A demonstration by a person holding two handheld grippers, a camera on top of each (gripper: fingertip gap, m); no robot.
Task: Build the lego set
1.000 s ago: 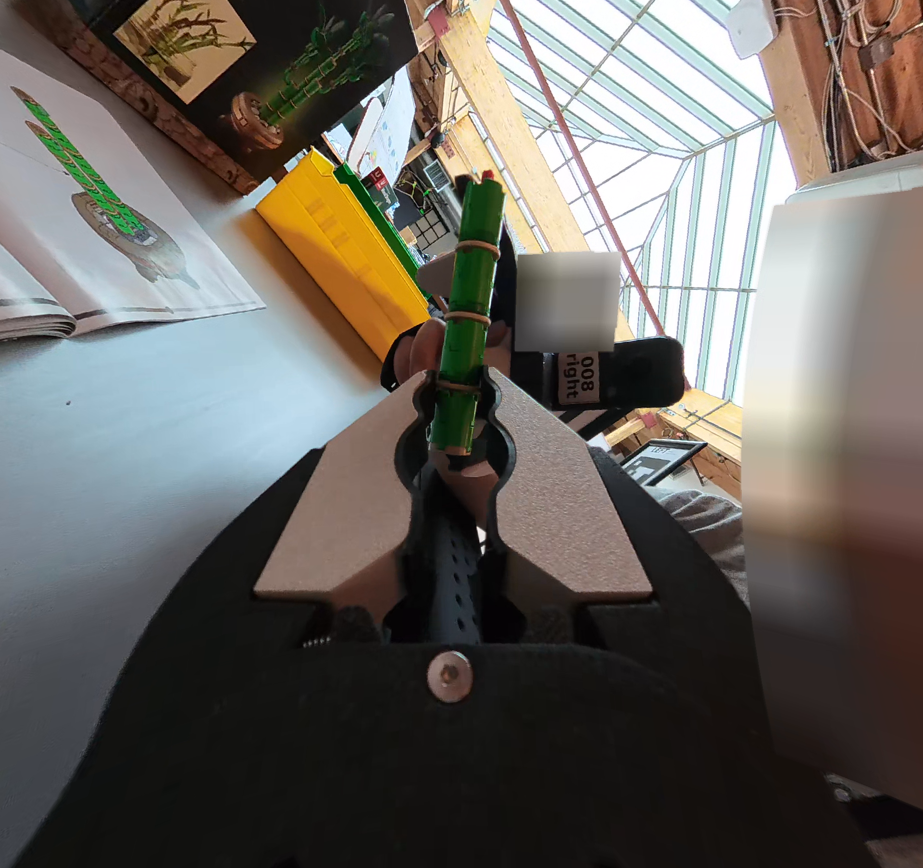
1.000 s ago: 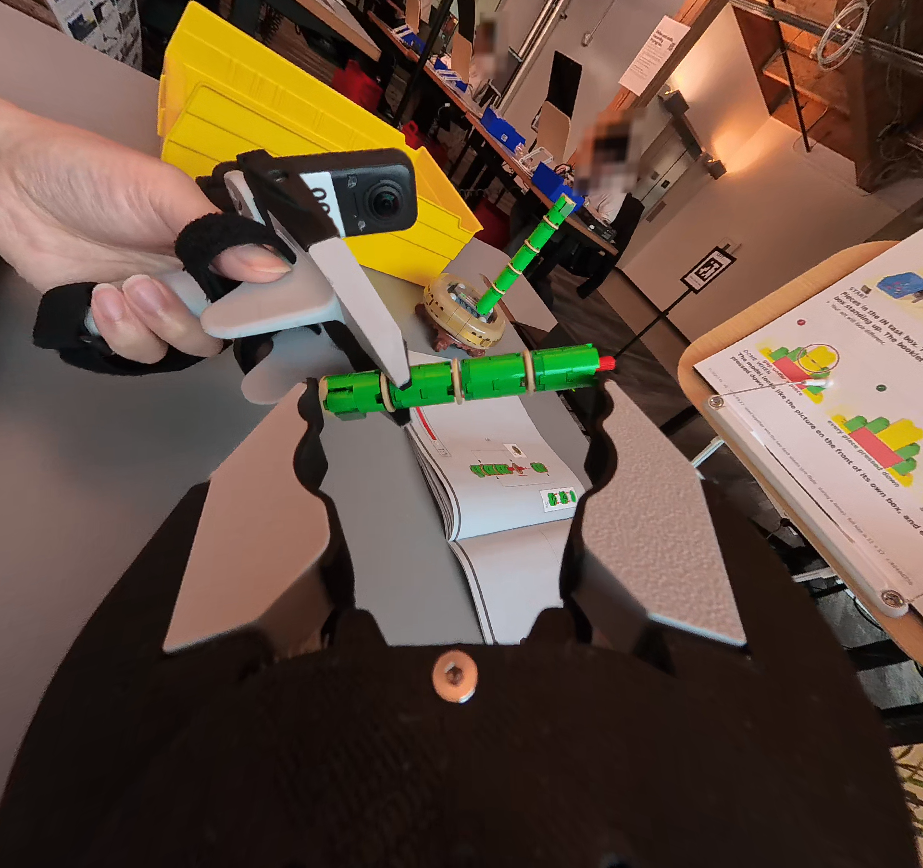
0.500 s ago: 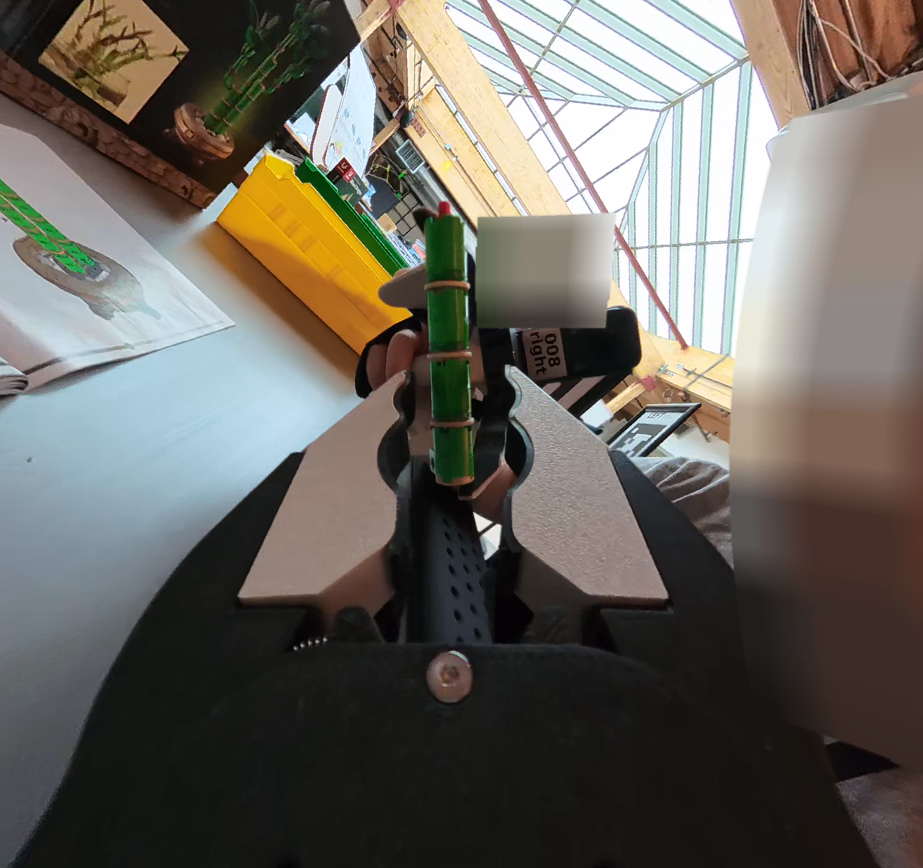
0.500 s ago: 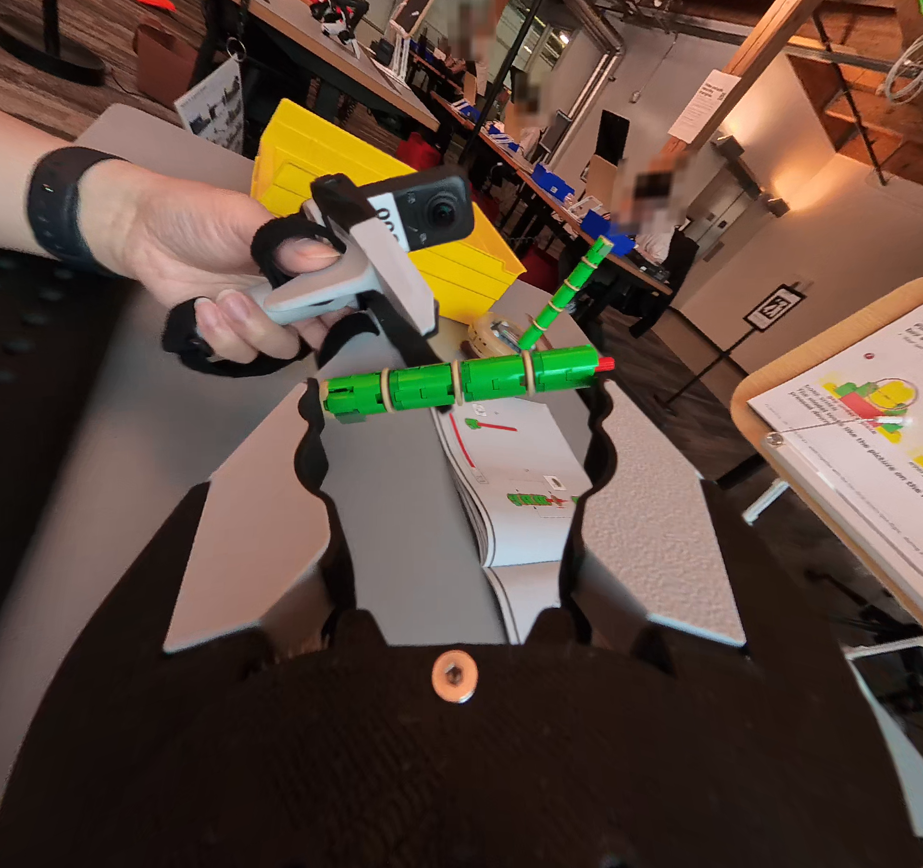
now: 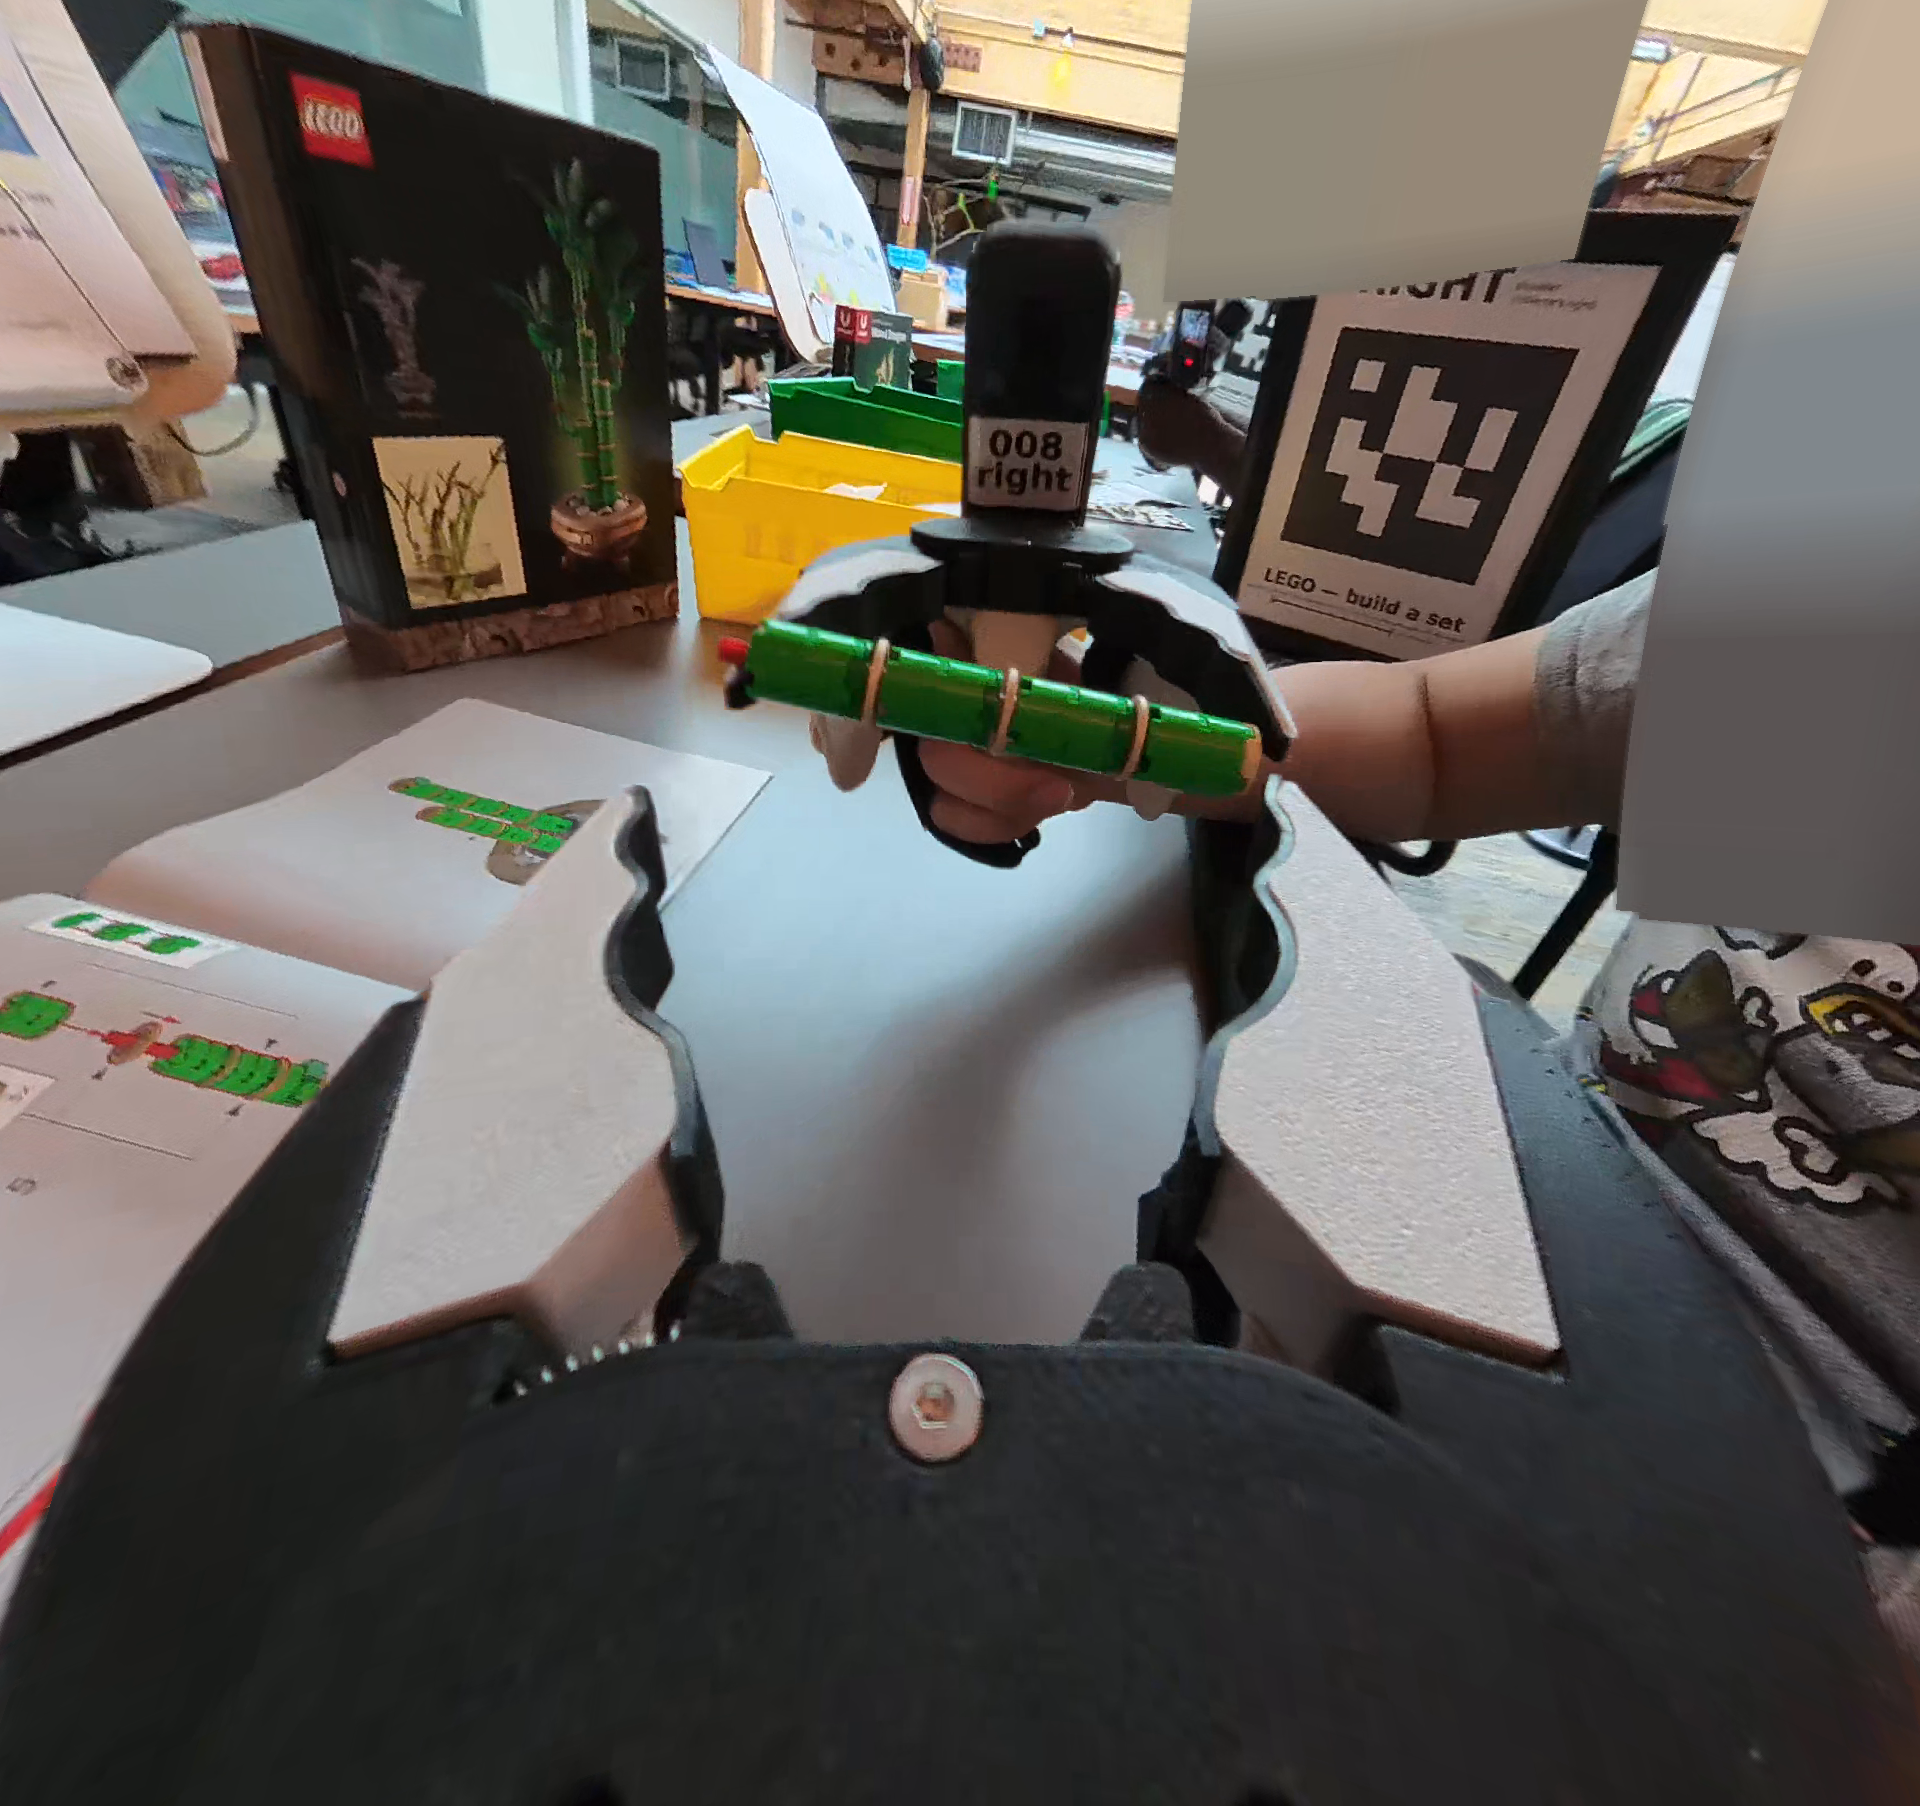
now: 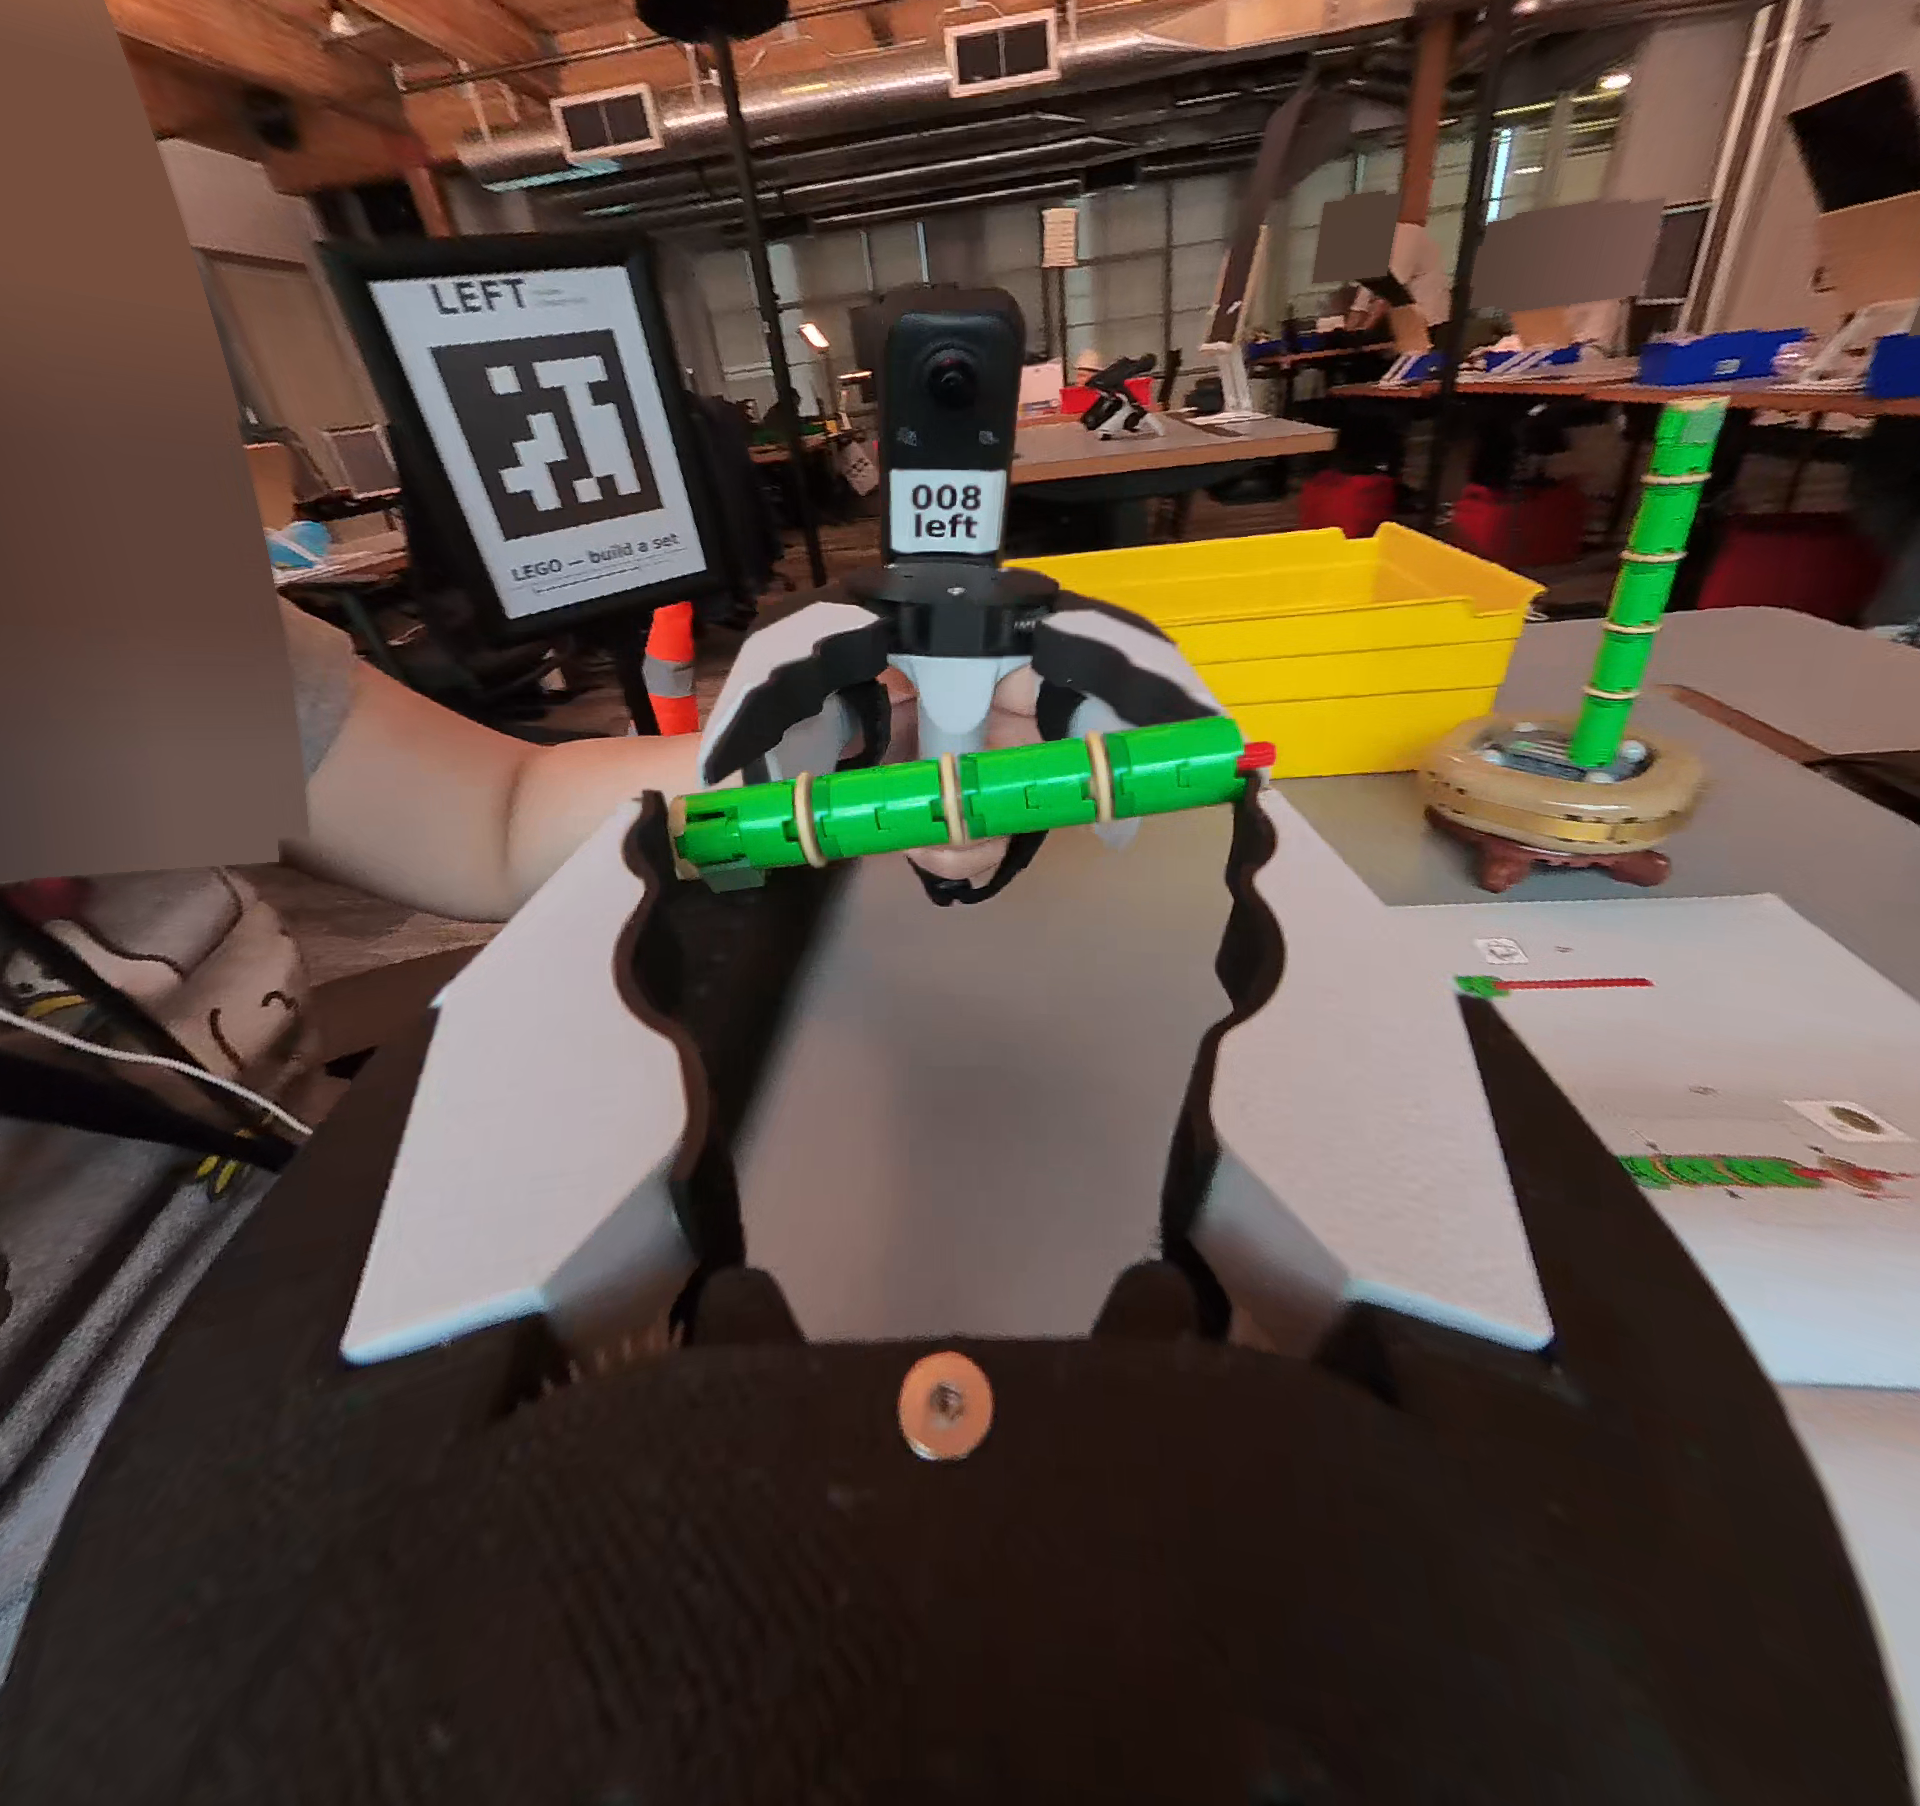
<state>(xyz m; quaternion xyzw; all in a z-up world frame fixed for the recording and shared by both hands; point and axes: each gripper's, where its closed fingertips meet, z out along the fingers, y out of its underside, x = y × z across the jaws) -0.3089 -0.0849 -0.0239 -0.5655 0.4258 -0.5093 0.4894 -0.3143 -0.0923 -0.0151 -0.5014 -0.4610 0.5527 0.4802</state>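
A green bamboo stalk [image 6: 956,806] with tan rings and a red pin at one end lies crosswise between the fingertips of my right gripper [image 6: 948,826], which clamps it end to end above the table. It also shows in the left wrist view [image 5: 997,712]. My left gripper [image 5: 954,811] is open and empty, facing the stalk from just short of it. A tan round base on a brown stand [image 6: 1564,795] sits on the table at the right, with another green stalk [image 6: 1652,593] upright in it.
The open instruction booklet [image 5: 260,977] lies on the grey table, also in the right wrist view [image 6: 1683,1081]. The set's dark box [image 5: 447,354] stands at the back. Stacked yellow bins [image 6: 1340,655] and a green bin [image 5: 862,411] are behind. Framed marker signs [image 5: 1434,457] [image 6: 540,437] stand nearby. My two grippers' fingertips are within a few centimetres of each other.
My left gripper has opened and let go of the stalk and drawn back a little. Both views have swung level. The right gripper still holds the stalk end to end.
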